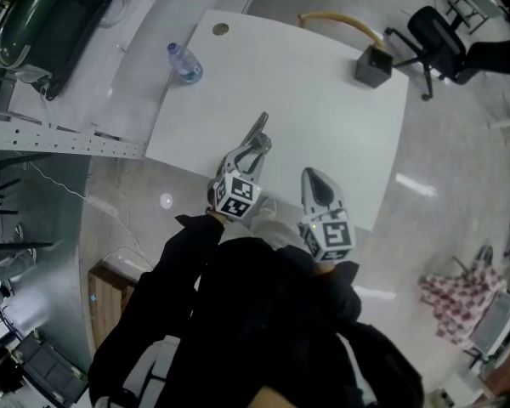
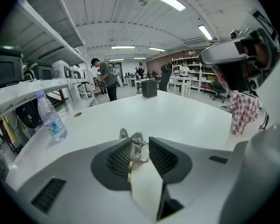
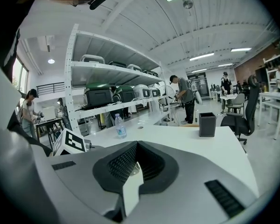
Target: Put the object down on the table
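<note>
**A:** Start at the left tongs (image 2: 141, 149); what have they got?

**B:** They are clenched on a small metal piece (image 2: 136, 141); it sits pinched between the two ribbed jaw faces, its shiny end poking out past the tips; it may be a clip or some ring-ended tool, but the view is too close and warped for me to say which.

**A:** And the right tongs (image 3: 136, 153)?

**B:** Closed on themselves, jaw against jaw; I see nothing gripped there; they hang just beside the left ones, close to the person's body.

**A:** Where is the piece relative to the surface (image 1: 314, 109)?

**B:** In the head view it is over the near edge of the white surface; I judge it to be carried in the air, not resting; so the putting-down is not yet done.

**A:** What is left, then?

**B:** Lower the left tongs until the metal touches; then let go and draw back. The water bottle (image 1: 185, 63) stands well apart at the far left; the dark box (image 1: 373, 66) sits near the far right corner; neither should get in the way.
</note>
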Motion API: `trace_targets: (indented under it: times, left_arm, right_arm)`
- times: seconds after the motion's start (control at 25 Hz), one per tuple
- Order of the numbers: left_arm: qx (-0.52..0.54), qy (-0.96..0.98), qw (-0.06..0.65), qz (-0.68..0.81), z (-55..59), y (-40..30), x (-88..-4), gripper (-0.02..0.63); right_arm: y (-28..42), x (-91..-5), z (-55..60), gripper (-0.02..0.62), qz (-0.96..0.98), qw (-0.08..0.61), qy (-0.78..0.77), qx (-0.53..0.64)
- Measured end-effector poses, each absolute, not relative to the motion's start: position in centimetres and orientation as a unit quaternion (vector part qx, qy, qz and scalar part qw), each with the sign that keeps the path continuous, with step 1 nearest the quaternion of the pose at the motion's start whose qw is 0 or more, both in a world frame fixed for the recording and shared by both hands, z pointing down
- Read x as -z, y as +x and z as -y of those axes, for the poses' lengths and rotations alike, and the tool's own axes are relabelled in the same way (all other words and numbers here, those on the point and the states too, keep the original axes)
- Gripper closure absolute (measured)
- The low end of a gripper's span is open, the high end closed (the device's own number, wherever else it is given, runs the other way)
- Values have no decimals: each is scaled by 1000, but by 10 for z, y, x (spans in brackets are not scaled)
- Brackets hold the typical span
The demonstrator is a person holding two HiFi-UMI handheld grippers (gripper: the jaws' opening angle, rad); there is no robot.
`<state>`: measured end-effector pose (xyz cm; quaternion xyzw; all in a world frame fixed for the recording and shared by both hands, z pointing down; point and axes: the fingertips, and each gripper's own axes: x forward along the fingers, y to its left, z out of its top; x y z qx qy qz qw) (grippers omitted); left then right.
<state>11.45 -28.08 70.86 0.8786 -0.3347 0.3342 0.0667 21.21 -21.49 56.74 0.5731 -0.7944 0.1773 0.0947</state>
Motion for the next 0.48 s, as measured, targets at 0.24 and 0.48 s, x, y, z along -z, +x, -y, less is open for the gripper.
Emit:
trace_targets:
  times: [0.24,0.48]
  left_arm:
    - [-273,883,112,366,281,106,-676,506]
    - [-219,884,124,394,282,98,-631,509]
  right_arm:
    - [207,-556,213,606,798,85,573,-166]
    - [209,-547,212,606,795,89,581,-148]
